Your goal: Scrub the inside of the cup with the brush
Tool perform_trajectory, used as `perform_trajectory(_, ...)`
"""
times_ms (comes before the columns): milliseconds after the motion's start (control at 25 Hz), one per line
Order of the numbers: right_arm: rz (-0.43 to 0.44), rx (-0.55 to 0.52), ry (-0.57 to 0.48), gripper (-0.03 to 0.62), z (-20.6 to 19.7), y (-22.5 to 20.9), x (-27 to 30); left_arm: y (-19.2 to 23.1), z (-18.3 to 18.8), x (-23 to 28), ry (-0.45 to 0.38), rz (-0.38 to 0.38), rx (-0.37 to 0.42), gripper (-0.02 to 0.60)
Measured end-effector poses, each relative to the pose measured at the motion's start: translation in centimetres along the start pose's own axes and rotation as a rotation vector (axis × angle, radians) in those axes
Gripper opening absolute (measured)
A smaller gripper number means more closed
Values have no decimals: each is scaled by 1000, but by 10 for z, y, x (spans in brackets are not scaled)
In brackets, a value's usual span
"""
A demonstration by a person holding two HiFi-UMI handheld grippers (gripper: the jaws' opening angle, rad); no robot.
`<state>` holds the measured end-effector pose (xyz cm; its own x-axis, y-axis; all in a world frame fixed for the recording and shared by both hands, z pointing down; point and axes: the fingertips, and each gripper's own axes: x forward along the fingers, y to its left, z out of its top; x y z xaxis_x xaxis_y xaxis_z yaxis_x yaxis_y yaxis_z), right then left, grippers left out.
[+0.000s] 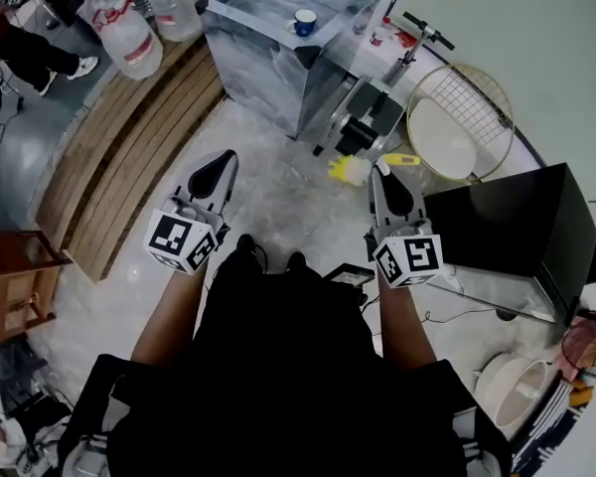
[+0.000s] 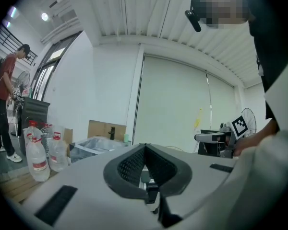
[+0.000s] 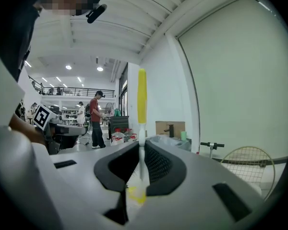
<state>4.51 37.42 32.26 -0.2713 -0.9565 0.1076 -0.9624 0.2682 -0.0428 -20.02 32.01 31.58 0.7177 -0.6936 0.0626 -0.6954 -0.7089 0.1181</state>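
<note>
Left tongs (image 2: 144, 146): my jaws are pressed together, with nothing between them.
Right tongs (image 3: 141, 145): my jaws are clamped on the thin white stem of the brush (image 3: 142, 102). Its yellow handle stands upright above the jaws and its yellow head sits below them.
Cup (image 1: 305, 22): blue outside and white inside, upright on the grey marbled counter (image 1: 268, 73), well apart from both my tongs. I cannot tell whether anything is in it.
Brush in the head view: it lies crosswise at the tip of my right tongs, over the pale floor (image 1: 268, 197).
Water bottles (image 1: 129, 38): large, clear, red-labelled, left of the counter; how full they are I cannot tell.
White bucket (image 1: 512, 391): on the floor by my right side, its pale inside showing.
</note>
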Motion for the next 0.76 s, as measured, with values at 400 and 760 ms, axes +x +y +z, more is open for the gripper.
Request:
perform_trajectory(400,-14,1,5,46,-17,-24,-37,-39,-18,-1,19,53,-31,17)
perform_trajectory(760,0,-5,-4,46,-13,-30,-39,-52,-17,10,32,25,-38,17)
